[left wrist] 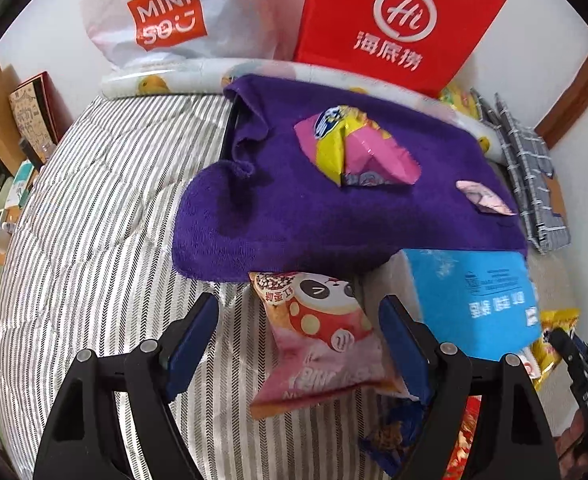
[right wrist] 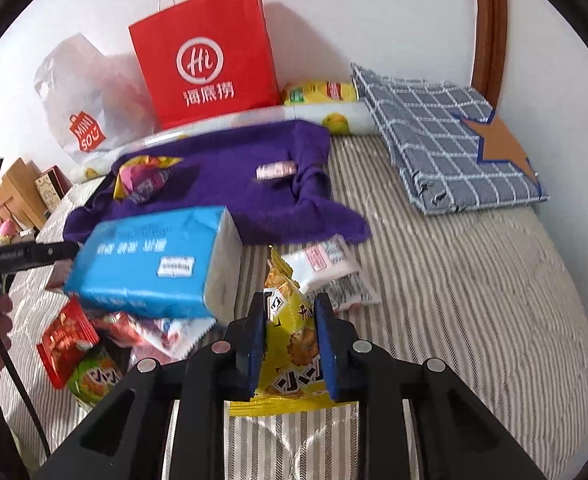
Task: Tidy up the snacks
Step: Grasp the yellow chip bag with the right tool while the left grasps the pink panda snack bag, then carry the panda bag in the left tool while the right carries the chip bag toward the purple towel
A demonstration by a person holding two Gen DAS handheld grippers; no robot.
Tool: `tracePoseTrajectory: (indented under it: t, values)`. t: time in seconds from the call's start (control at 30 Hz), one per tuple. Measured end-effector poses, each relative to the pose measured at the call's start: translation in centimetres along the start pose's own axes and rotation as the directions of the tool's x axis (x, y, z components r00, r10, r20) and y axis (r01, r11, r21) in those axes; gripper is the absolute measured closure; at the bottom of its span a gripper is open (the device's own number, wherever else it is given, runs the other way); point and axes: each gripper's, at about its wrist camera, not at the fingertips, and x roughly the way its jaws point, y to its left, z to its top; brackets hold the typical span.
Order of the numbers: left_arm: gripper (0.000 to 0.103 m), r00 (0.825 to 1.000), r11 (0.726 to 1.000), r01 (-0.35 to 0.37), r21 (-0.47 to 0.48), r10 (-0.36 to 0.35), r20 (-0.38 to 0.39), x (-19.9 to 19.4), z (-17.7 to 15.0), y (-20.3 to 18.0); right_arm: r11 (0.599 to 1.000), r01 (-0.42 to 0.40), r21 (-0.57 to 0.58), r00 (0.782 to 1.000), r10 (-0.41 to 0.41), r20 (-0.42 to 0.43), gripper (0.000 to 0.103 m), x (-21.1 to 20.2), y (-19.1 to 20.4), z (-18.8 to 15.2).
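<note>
My right gripper (right wrist: 289, 344) pinches a yellow snack packet (right wrist: 289, 354); my left gripper (left wrist: 300, 344) gapes around a pink snack packet (left wrist: 322, 340) on the striped bed (right wrist: 474, 280).

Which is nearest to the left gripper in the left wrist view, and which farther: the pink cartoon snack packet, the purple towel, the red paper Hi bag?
1. Pink cartoon snack packet: lying between the open fingers of the left gripper, on the striped bedding.
2. Purple towel: spread just beyond the packet, mid-frame.
3. Red paper Hi bag: standing against the wall at the back.
</note>
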Motion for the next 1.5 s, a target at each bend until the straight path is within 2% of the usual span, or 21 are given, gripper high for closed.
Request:
tracePoseTrajectory:
  t: [0.33, 0.47, 0.53, 0.67, 0.9, 1.13, 1.5]
  values:
    - [0.021, 0.999, 1.000, 0.013, 0.003, -0.013, -0.050, 1.7, -0.3, 0.2, 0.998, 0.024, -0.060, 0.998, -0.027, -0.049, 0.077, 1.0, 0.8, -0.9]
    - [0.022, 0.998, 1.000, 0.007, 0.020, -0.006, -0.057, 1.9, -0.6, -0.2, 0.996, 0.051, -0.072, 0.996, -0.056, -0.065, 0.066, 1.6, 0.9, -1.2]
    - [0.025, 0.998, 1.000, 0.017, 0.014, -0.016, -0.061, 2.0, -0.8, -0.2, 0.995, 0.066, -0.079, 0.994, -0.073, -0.086, 0.065, 2.0, 1.1, -1.2]
    - [0.048, 0.996, 0.999, 0.050, 0.009, -0.050, -0.069, 1.8, -1.0, -0.3, 0.992, 0.076, -0.098, 0.996, -0.080, -0.041, 0.070, 0.8, 1.7, -1.0]
    - [0.060, 0.997, 0.999, 0.046, 0.009, -0.045, -0.060, 0.3, -1.8, -0.1, 0.993, 0.073, -0.091, 0.997, -0.072, 0.015, 0.070, -1.3, 2.3, -0.6]
    - [0.061, 0.998, 0.999, 0.049, 0.003, -0.049, -0.032, -1.7, -2.9, 0.5, 0.994, 0.061, -0.086, 0.998, -0.058, 0.033, 0.071, -2.8, 2.8, -0.9]
    - [0.061, 0.996, 0.995, 0.093, 0.030, -0.093, -0.002, -5.0, -4.9, -0.2, 0.993, 0.066, -0.099, 0.995, -0.057, 0.085, 0.071, -5.4, 4.8, -1.0]
